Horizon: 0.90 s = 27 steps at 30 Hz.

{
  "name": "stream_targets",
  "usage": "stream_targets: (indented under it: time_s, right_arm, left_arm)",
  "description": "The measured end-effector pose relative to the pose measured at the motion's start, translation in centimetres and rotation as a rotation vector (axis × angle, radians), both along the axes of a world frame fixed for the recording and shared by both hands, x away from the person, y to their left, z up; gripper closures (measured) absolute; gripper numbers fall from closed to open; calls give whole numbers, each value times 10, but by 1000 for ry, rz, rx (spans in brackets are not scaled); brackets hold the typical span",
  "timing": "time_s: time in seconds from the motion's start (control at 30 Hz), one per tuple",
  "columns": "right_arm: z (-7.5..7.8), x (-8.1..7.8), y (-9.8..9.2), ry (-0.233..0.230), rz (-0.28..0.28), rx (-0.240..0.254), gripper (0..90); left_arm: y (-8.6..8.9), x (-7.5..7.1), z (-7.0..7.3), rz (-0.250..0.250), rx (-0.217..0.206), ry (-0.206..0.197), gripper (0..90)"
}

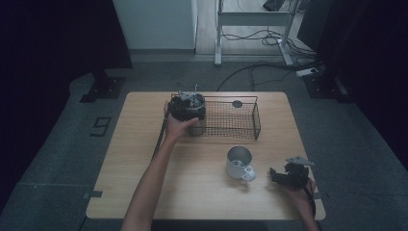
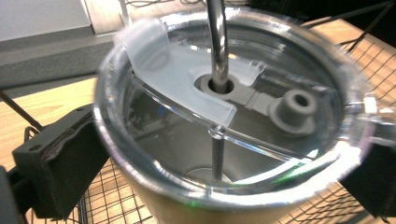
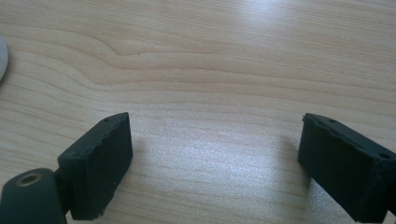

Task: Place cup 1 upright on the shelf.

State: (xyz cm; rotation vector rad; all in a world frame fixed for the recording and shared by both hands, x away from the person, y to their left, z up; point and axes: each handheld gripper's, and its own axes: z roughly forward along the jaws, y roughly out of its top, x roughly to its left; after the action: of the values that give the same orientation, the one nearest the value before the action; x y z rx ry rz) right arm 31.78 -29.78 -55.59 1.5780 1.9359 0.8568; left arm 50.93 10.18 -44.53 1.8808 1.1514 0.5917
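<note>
A tumbler [image 2: 177, 158] with a clear lid and a metal straw [image 2: 217, 42] stands between the jaws of my left gripper [image 2: 219, 182]. Black mesh shows on either side between the pads and the tumbler's wall, so the jaws stand wide and do not press on it. In the high view the left gripper [image 1: 188, 107] sits over the left end of a black wire basket [image 1: 258, 120]. My right gripper [image 1: 284, 174] rests low near the table's front right corner. Its jaws [image 3: 215, 158] stand open over bare wood with nothing between them.
A steel mug [image 1: 239, 162] with a white handle stands on the wooden table [image 1: 139, 144], left of the right gripper. A small dark round thing [image 1: 237, 103] lies at the back of the basket. Dark floor surrounds the table; a desk frame and cables are behind it.
</note>
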Motion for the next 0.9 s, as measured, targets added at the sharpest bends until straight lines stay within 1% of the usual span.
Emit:
stream_targets:
  time_s: [0.03, 0.13, 0.17, 0.2, 0.4, 0.43, 0.53, 0.57, 0.6, 0.63, 0.77, 0.83, 0.9]
  right_arm:
    - [0, 0, 0, 0, 0, 0, 99]
    - [0, 0, 0, -1, -1, 2, 99]
    - [0, 0, 0, -1, -1, 2, 99]
    - [0, 0, 0, -1, -1, 2, 99]
    - [0, 0, 0, -1, -1, 2, 99]
    - [0, 0, 0, -1, -1, 2, 99]
    - [0, 0, 0, -1, -1, 2, 99]
    - [0, 0, 0, -1, -1, 2, 99]
    - [0, 0, 0, -1, -1, 2, 99]
    - [0, 0, 0, -1, -1, 2, 99]
    - [0, 0, 0, -1, -1, 2, 100]
    - [0, 0, 0, -1, -1, 2, 100]
    - [0, 0, 0, -1, -2, 2, 100]
  left_arm:
    - [0, 0, 0, 0, 0, 0, 0]
    - [6, -7, 9, -26, -30, -15, 0]
    - [6, -7, 9, -26, -30, -15, 0]
    - [10, -12, 12, -41, -41, -22, 0]
    - [25, -34, 24, -63, -40, -48, 0]
    - [25, -34, 24, -63, -40, -48, 0]
    - [32, -46, 29, -69, -30, -60, 0]
    - [34, -50, 30, -77, -33, -65, 0]
    - [38, -57, 32, -87, -34, -72, 1]
    - [38, -57, 32, -87, -34, -72, 2]
    - [43, -72, 36, -106, -35, -76, 3]
    - [43, -77, 36, -108, -37, -77, 5]
    - [44, -79, 36, -110, -38, -77, 7]
